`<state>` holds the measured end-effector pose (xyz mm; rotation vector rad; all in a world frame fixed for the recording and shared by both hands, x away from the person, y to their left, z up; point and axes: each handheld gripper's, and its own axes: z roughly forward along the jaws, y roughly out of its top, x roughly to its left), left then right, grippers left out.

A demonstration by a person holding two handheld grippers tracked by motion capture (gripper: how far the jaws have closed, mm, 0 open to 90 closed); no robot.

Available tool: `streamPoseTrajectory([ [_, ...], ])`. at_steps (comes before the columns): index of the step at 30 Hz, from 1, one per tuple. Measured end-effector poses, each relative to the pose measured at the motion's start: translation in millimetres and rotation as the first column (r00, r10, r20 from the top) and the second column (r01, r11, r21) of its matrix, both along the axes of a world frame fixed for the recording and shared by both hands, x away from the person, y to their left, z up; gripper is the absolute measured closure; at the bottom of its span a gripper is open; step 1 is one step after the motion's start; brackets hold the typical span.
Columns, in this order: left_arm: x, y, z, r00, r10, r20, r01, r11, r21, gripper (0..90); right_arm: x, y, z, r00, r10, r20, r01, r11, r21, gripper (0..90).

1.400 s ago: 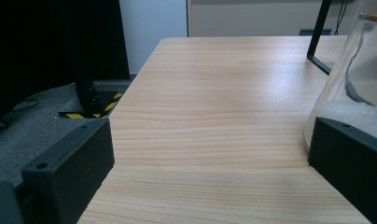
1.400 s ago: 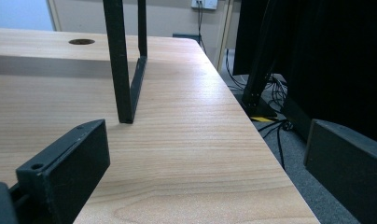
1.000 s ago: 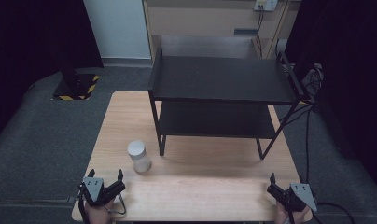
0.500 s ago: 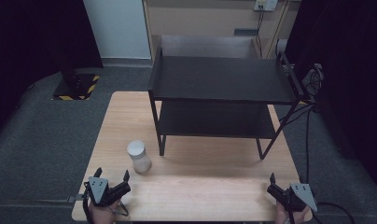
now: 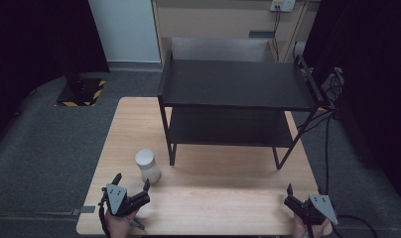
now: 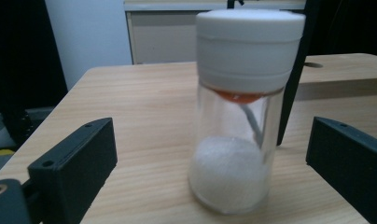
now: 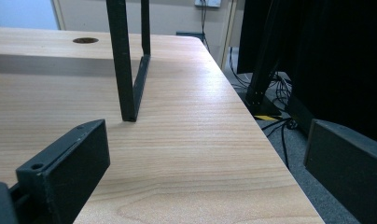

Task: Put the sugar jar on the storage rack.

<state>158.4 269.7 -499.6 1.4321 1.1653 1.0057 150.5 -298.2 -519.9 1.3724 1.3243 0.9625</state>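
Here, left gripper point(image 5: 132, 184) fingers spread wide around jar point(image 6: 245, 107), untouched, right gripper point(image 5: 297, 199) fingers released

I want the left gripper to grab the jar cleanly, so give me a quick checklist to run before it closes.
1. Left gripper jaws open wide: ok.
2. Jar sits between the jaws in the left gripper view, though nearer the right one: ok.
3. Jar upright, white lid on: ok.
4. Jaws far enough forward to flank the jar: not ok; in the high view the jar is just ahead of the tips.
5. Lid screwed tight: cannot tell.
6. Right gripper open and far from the jar, near the table corner: ok.
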Motion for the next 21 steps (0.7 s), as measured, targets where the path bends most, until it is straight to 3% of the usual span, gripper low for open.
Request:
streamPoseTrajectory([
  [15,24.4,-13.7,8.7,0.9981,-0.044,0.043,0.044,0.9990,-0.007,5.2,-0.8,-0.4,-0.5,1.0000,-0.003,0.005,0.002,1.000,0.006,0.7],
  [21,31.8,-14.6,15.1,0.9978,-0.043,0.049,0.044,0.9987,-0.024,12.9,-0.5,-0.2,-0.3,1.0000,-0.002,0.003,0.002,1.000,0.004,0.7],
])
